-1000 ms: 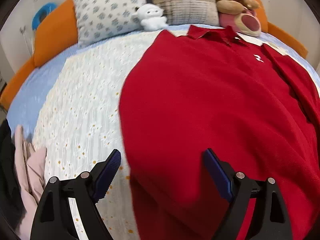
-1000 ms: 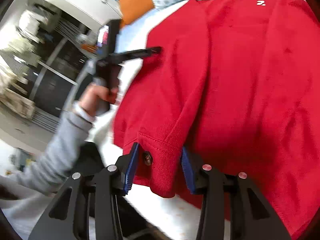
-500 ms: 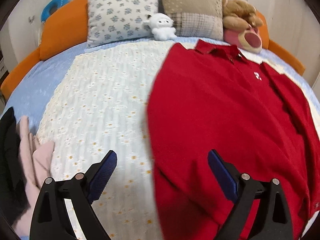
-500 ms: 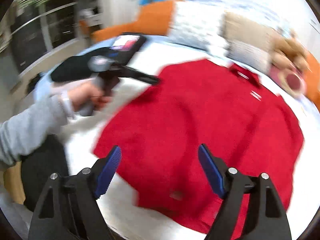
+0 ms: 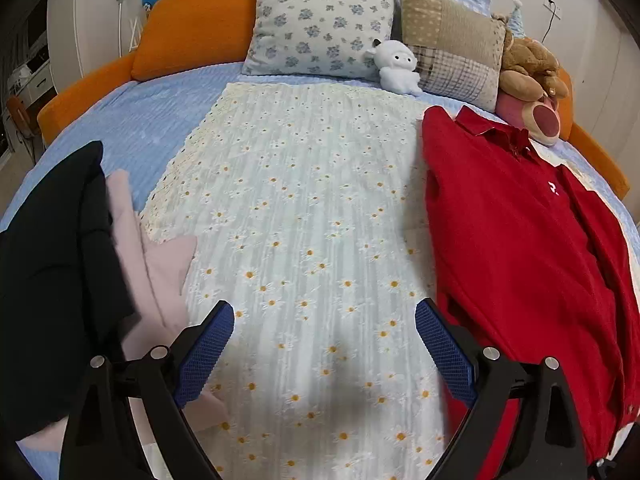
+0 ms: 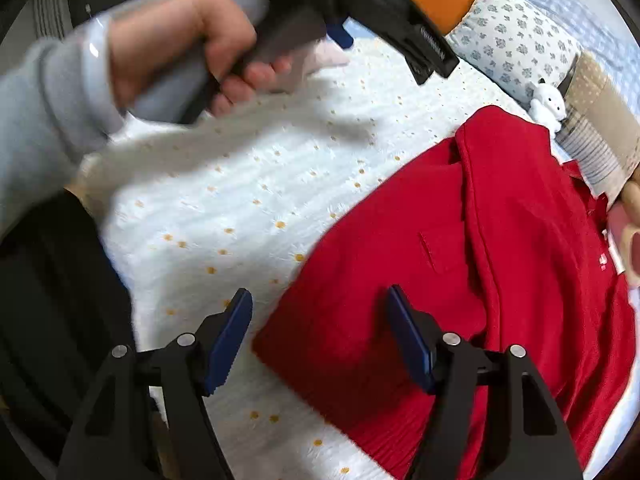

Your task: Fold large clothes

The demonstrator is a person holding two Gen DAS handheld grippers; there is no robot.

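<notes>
Hand (image 6: pixel 188 48) in grey sleeve fisted round left gripper's handle, raised above daisy-print blanket (image 5: pixel 304 216). Left gripper (image 5: pixel 324 338) jaws wide, empty — hovering over blanket. Right gripper (image 6: pixel 320 340) jaws wide too, straddling lower edge of red polo sweater (image 6: pixel 460 280) — sweater flat on bed's right side.

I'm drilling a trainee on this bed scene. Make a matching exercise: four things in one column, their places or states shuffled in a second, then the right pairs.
Things:
1. red polo shirt
2. white plush lamb
3. black garment
4. left claw

Places or states:
A. piled at the bed's left edge, beside pink cloth
B. open, above the daisy bedspread
C. propped against the floral pillow
D. spread on the bed's right side, collar toward the pillows

Pairs: 1-D, 2-C, 3-A, 4-B
</notes>
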